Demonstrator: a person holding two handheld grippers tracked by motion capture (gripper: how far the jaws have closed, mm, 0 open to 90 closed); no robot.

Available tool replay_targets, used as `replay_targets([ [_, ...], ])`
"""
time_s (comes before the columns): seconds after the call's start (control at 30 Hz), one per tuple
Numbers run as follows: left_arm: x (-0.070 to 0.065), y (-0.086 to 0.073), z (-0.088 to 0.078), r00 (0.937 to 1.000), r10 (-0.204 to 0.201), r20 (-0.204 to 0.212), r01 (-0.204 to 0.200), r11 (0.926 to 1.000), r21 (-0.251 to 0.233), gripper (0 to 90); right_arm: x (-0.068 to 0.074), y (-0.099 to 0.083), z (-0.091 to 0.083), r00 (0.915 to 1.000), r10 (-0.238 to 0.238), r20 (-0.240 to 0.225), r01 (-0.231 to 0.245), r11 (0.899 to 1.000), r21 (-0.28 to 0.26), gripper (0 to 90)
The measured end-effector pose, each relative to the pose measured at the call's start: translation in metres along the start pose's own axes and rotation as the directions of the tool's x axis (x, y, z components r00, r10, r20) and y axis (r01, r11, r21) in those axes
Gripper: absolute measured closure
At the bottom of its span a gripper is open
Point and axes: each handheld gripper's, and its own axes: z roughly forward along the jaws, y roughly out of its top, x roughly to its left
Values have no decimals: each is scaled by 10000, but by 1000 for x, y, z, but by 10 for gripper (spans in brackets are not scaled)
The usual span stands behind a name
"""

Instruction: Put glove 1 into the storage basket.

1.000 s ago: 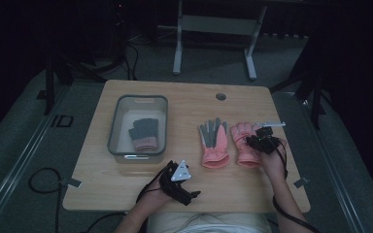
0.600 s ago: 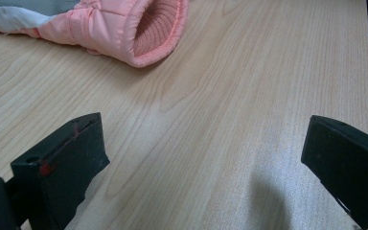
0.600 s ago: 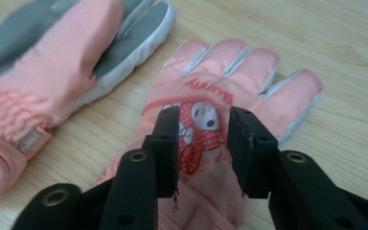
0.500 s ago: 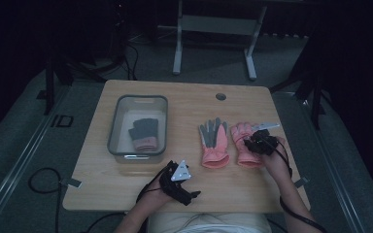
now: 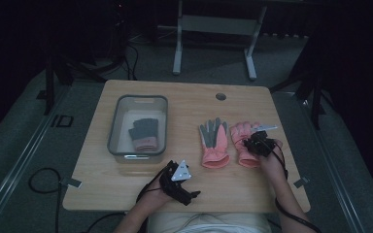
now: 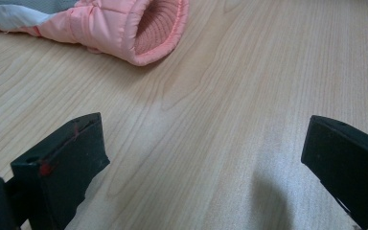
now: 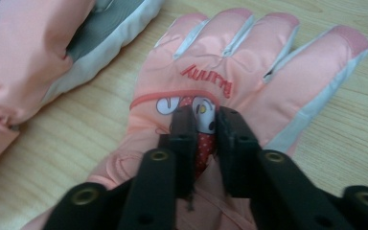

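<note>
Pinching a fold of fabric on the back of the right-hand pink glove (image 7: 230, 91), my right gripper (image 7: 205, 120) is closing its jaws almost together, and a tuck of the printed patch is caught between the pads. This glove is lying flat on the wooden table (image 5: 184, 102), fingers pointing away from me, just beside its mate, the second pink glove (image 5: 213, 143), which is showing a grey palm.

I am judging the job to be about a third done: one dark glove with a pink cuff (image 5: 143, 133) is already sitting inside the clear bin (image 5: 114, 131) at the left, while both pink gloves are still waiting on the table. The grip is only just forming, so the lift and the carry across are still ahead.

My left gripper (image 5: 177, 182) is resting near the table's front edge with its jaws standing wide apart and nothing between them.

The gloves are looking padded and quilted, with a smooth, slightly shiny shell, pale trim between the fingers and a ribbed knit cuff. The bin is rectangular with rounded corners and a grey rim.
</note>
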Motion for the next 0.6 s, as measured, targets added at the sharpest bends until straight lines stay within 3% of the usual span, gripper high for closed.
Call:
replay_targets([
  [0.17,0,0,0,10000,-26,-42,26,10000,-43,11,0,0,-3,9986,510,109,-507,9983,-274,855],
  [0.33,0,0,0,10000,-35,-31,35,10000,-42,11,0,8,-18,9937,915,645,-866,9934,-747,865],
  [0.43,0,0,0,10000,5,-40,-5,10000,-24,11,0,16,-33,9898,1140,851,-1038,9878,-1164,866],
  [0.53,0,0,0,10000,-14,-42,13,10000,-32,11,0,25,-49,9900,1323,489,-1218,9768,-1759,868],
  [0.6,0,0,0,10000,6,-39,-6,10000,-20,11,8,36,-64,9920,1148,533,-1015,9729,-2076,868],
])
